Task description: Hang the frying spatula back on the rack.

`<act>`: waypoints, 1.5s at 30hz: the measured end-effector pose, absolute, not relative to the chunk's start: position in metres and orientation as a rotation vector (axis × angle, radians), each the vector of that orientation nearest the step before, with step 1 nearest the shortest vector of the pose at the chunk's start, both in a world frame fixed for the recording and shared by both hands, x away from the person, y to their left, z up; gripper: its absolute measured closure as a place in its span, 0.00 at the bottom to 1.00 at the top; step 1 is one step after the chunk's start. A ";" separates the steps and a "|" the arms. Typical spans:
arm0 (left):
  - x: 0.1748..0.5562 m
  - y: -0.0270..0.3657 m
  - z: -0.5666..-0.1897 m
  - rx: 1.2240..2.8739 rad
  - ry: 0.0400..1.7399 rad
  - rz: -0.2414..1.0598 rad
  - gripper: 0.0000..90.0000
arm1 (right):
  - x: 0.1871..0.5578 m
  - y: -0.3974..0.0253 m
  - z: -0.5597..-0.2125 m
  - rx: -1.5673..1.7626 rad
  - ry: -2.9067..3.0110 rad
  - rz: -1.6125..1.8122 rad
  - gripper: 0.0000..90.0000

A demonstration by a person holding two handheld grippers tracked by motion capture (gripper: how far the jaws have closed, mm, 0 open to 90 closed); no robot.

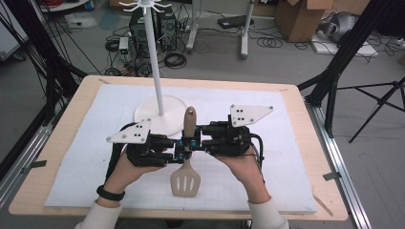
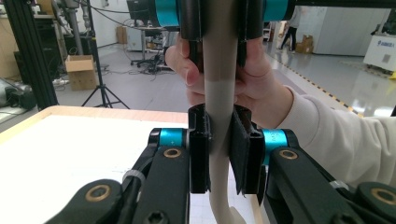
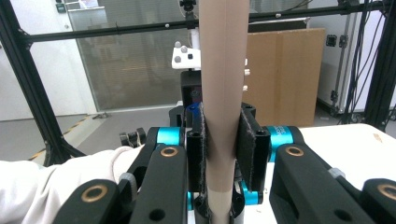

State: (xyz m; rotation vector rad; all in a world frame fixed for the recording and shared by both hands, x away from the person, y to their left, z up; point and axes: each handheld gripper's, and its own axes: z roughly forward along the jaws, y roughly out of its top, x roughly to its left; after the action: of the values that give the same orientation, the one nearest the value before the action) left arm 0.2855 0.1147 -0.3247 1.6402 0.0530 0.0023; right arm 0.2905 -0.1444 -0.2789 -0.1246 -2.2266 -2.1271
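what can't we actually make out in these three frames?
- High view: where the spatula neck meets the two grippers' jaws, hidden by the left gripper and right gripper.
- Left gripper view: spatula blade, cut off by the bottom edge.
- Right gripper view: handle tip, cut off by the top edge.

I read the spatula (image 1: 186,178) as matt plastic, cream blade and tan handle, smooth throughout. My left gripper (image 1: 179,153) and right gripper (image 1: 196,142) are black plastic with glossy blue metal collars (pads look rough, felt-like). The table (image 1: 62,138) is pale wood under a matt white mat (image 1: 95,143).
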 end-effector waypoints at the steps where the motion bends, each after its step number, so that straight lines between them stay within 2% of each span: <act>1: 0.286 0.115 -0.325 1.642 0.054 0.004 0.87 | 0.290 -0.144 -0.279 -0.128 -2.230 -2.126 0.84; 3: 0.286 0.115 -0.325 1.642 0.055 0.015 0.87 | 0.290 -0.144 -0.279 -0.128 -2.236 -2.126 0.83; 6: 0.287 0.116 -0.325 1.656 0.055 0.033 0.88 | 0.289 -0.143 -0.279 -0.137 -2.261 -2.157 0.71; 7: 0.287 0.116 -0.325 1.656 0.055 0.033 0.88 | 0.289 -0.143 -0.279 -0.137 -2.261 -2.157 0.71; 8: 0.287 0.117 -0.325 1.656 0.056 0.032 0.88 | 0.290 -0.143 -0.279 -0.153 -2.280 -2.150 0.64; 12: 0.289 0.121 -0.323 1.651 0.063 0.042 0.88 | 0.293 -0.149 -0.282 -0.195 -2.289 -2.167 0.50; 18: 0.298 0.135 -0.317 1.632 0.090 0.061 0.88 | 0.295 -0.169 -0.291 -0.245 -2.321 -2.191 0.39; 30: 0.331 0.168 -0.285 1.605 0.145 0.128 0.87 | 0.299 -0.219 -0.335 -0.449 -2.438 -2.172 0.34; 45: 0.378 0.186 -0.256 1.586 0.200 0.169 0.87 | 0.296 -0.251 -0.363 -0.567 -2.553 -2.088 0.27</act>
State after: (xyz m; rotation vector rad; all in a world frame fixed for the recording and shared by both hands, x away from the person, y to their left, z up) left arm 0.3785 0.1857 -0.2555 1.5858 0.2000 0.1685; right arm 0.2962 -0.2506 -0.3634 -0.5666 -2.5532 -2.0879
